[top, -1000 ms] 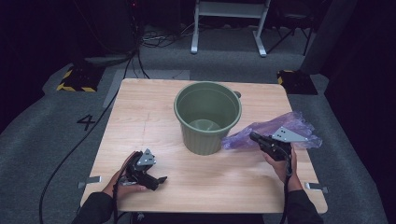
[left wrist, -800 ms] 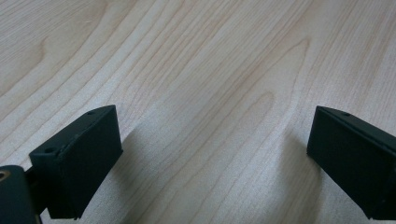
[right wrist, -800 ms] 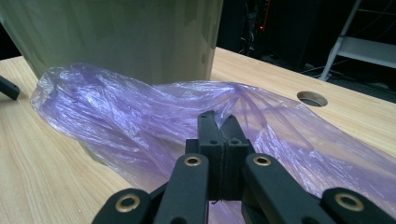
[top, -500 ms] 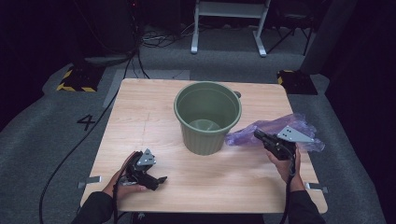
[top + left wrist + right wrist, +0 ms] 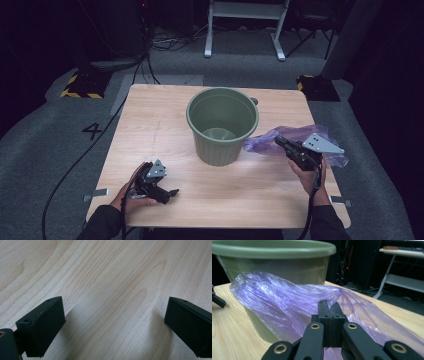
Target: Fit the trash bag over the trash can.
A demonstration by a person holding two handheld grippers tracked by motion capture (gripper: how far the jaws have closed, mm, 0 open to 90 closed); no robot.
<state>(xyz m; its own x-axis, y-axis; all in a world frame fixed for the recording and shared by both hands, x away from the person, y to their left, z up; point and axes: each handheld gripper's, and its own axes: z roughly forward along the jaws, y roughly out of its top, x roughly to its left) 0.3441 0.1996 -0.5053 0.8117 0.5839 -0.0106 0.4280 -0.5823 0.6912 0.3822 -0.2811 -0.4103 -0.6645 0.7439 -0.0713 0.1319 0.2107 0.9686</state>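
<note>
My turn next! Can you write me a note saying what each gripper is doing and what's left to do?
Right gripper: shut on the purple plastic bag, just right of the green bucket.
Left gripper: open, empty, resting low over the wooden table at its near left.
Done: bag pinched and partly lifted.
Left: probably fit the bag into the bucket as a liner; the bucket looks empty so far.

One mark can be read — a dark number 4 (image 5: 92,131) on the grey floor (image 5: 45,135), left of the table (image 5: 150,125); nothing else is legible.
</note>
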